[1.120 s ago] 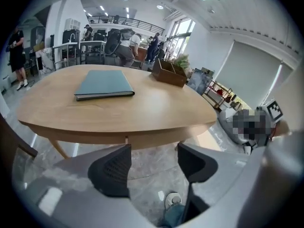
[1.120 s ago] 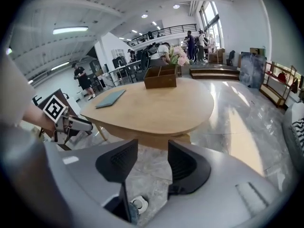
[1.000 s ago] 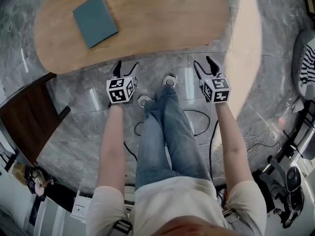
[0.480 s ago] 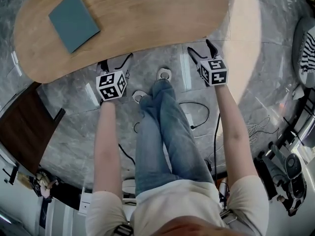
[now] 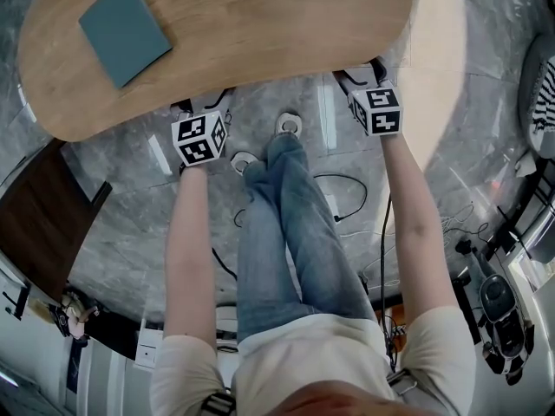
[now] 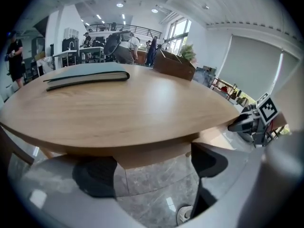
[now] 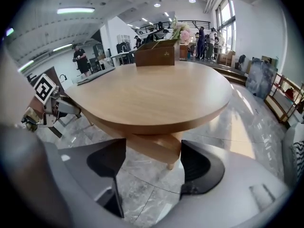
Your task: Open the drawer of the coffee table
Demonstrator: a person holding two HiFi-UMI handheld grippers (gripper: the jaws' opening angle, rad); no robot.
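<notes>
The oval wooden coffee table (image 5: 260, 24) fills the top of the head view, with a teal book (image 5: 121, 29) on its left part. Both grippers point down at its near edge. My left gripper (image 5: 204, 104) is open; in the left gripper view the wooden drawer front (image 6: 152, 153) under the tabletop (image 6: 123, 103) shows between its pads (image 6: 95, 175), which touch nothing. My right gripper (image 5: 360, 74) is open too, the wooden underframe (image 7: 154, 148) showing between its pads (image 7: 202, 167). Both sets of jaws have just been opening, with nothing gripped.
The person's legs and shoes (image 5: 290, 126) stand between the two grippers on the marble floor. Cables (image 5: 342, 199) lie behind the feet. A dark brown panel (image 5: 39, 215) is at the left, equipment (image 5: 503, 310) at the right. A wooden box (image 7: 156, 53) stands on the table's far side.
Both grippers have moved forward and down to the table's near edge, their fingertips now under the rim in the head view. Both pairs of jaws stand wider than a second ago.
</notes>
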